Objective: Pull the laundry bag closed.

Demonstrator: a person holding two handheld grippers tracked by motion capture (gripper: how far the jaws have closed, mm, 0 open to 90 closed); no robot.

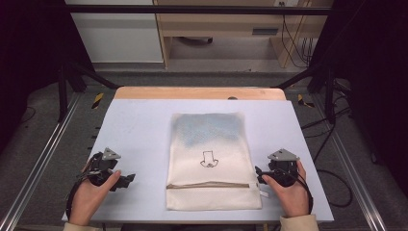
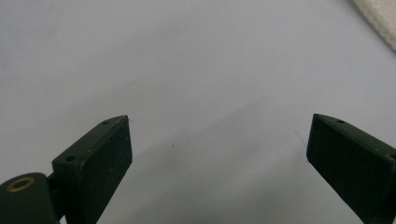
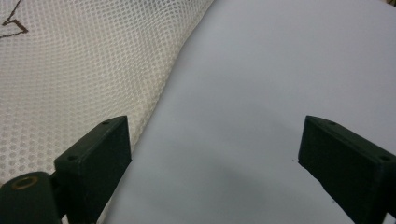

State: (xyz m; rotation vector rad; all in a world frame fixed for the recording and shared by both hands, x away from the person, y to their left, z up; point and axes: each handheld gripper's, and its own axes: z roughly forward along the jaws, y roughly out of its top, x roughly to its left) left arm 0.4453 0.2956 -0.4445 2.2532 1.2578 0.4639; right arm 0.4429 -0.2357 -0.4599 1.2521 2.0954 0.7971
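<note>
Two tools wait at the near edge of the pale tabletop (image 1: 139, 120) in the high view, one in each hand, with a cream mesh laundry bag (image 1: 211, 159) lying flat between them. The bag has a small dark line drawing at its middle and a brown zipper (image 1: 207, 185) running across near its near end, which looks closed. The left tool (image 1: 126, 180) sits well apart from the bag's left side; the right tool (image 1: 259, 173) is just beside the bag's right edge, close to the zipper's end.

From the left gripper view, the left tool (image 2: 217, 140) has its jaws spread wide with nothing between them, only bare tabletop, and a corner of the mesh bag (image 2: 378, 18) at upper right.

From the right gripper view, the right tool (image 3: 215, 140) is likewise wide open and holds nothing; the bag's mesh (image 3: 84, 74) runs along the left, its edge reaching the left jaw, though contact is unclear.

Judging from this, the work on the bag has not started: no grasp made, zipper untouched, everything left to do.
</note>
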